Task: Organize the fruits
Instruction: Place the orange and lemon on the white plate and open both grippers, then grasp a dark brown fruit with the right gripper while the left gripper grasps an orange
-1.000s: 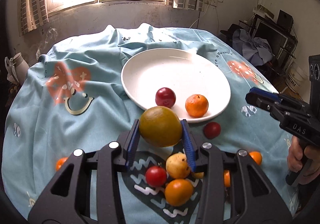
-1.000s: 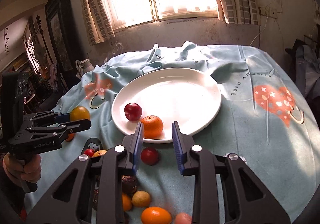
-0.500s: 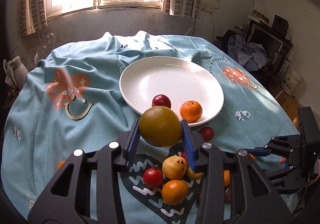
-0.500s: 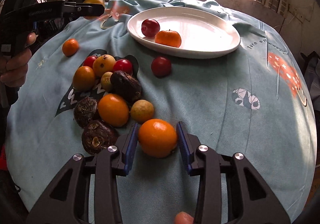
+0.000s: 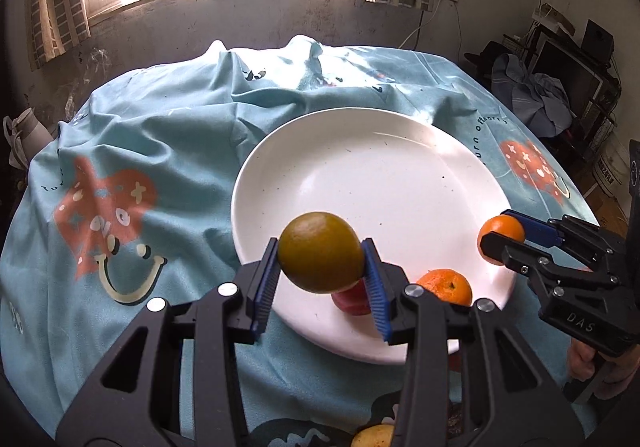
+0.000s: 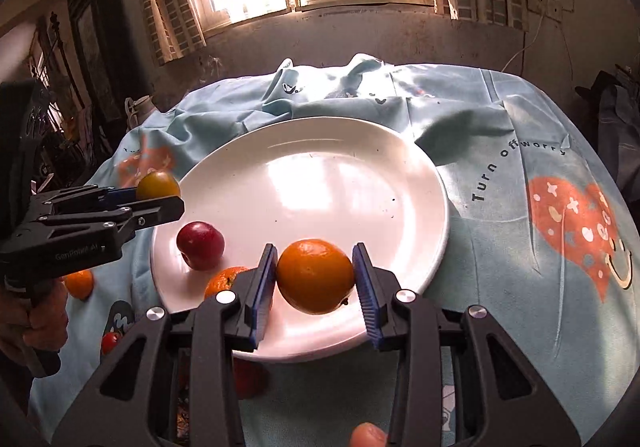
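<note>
My left gripper (image 5: 320, 267) is shut on a greenish-yellow orange (image 5: 320, 252) and holds it above the near left rim of the white plate (image 5: 360, 167). My right gripper (image 6: 316, 279) is shut on an orange (image 6: 315, 275) above the plate's near edge (image 6: 320, 167). A red plum (image 6: 200, 245) and a small tangerine (image 6: 224, 281) lie on the plate. The right gripper with its orange also shows in the left wrist view (image 5: 500, 239), and the left gripper with its fruit shows in the right wrist view (image 6: 158, 185).
The plate sits on a light blue printed tablecloth (image 5: 140, 151). Loose fruits lie on the cloth: an orange one (image 6: 80, 283), a small red one (image 6: 110, 341), a yellow one (image 5: 372, 436). A wall and window stand behind the table.
Both grippers moved forward over the plate's near edge. The right gripper closed on the orange, lifted it off the cloth and carried it up to the plate. The left still holds its fruit.
</note>
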The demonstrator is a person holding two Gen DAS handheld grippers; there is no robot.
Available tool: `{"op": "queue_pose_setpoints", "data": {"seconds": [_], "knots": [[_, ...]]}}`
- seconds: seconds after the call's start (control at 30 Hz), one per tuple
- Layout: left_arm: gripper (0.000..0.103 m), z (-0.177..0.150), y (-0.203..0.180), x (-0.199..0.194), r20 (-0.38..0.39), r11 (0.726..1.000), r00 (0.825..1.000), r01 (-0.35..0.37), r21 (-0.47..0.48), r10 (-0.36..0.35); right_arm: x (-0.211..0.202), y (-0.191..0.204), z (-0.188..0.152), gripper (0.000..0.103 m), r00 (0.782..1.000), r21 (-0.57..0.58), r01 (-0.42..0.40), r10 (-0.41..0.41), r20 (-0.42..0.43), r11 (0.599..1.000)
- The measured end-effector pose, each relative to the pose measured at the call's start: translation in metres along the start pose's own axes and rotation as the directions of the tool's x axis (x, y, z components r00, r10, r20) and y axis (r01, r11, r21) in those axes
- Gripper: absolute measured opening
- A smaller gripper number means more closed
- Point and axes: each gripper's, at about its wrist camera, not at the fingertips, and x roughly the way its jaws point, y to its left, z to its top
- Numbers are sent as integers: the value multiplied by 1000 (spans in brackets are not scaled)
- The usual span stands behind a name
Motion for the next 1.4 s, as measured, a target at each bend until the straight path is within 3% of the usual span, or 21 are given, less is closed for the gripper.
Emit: {"op": "queue_pose_setpoints", "data": {"seconds": [0.13,0.2,0.23,0.27,0.33,0.43,0.53,0.67,0.83,0.93,1.17,1.4], "knots": [[42,2,2,15,-24,1000,1000,-15,0,15,8,1,-2,39,1000,12,-16,16,-16,1000],[61,2,2,13,-11,999,999,-37,0,37,8,2,-3,40,999,19,-30,31,-20,999],[75,1,2,7,9,999,999,-46,1,46,6,2,-3,48,999,25,-41,42,-20,999],[81,0,3,-1,33,999,998,-53,0,53,0,3,-4,58,999,32,-45,46,-8,998],[84,-4,3,-19,64,998,996,-54,9,53,-18,6,-7,61,998,32,-51,50,34,998],[96,-18,7,-53,100,998,993,-62,17,60,-46,17,-14,62,997,17,-21,19,73,1000],[96,-42,18,-88,130,999,990,-50,10,49,-70,28,-30,62,997,0,0,0,72,1000],[101,-89,41,-128,173,1000,984,-25,-12,27,-92,45,-67,62,996,-49,-87,88,22,995],[101,-142,70,-131,140,996,990,-6,-89,18,-103,70,-113,62,992,-151,-128,126,-22,980],[101,-154,77,-128,107,991,994,-12,-133,26,-101,77,-126,62,986,-172,-156,143,-87,973],[101,-166,69,-130,105,994,994,-30,-109,42,-93,89,-142,62,974,-208,-185,151,-170,960],[101,-167,69,-129,102,993,993,-48,-109,59,-85,95,-148,62,970,-236,-174,125,-208,956]]}}
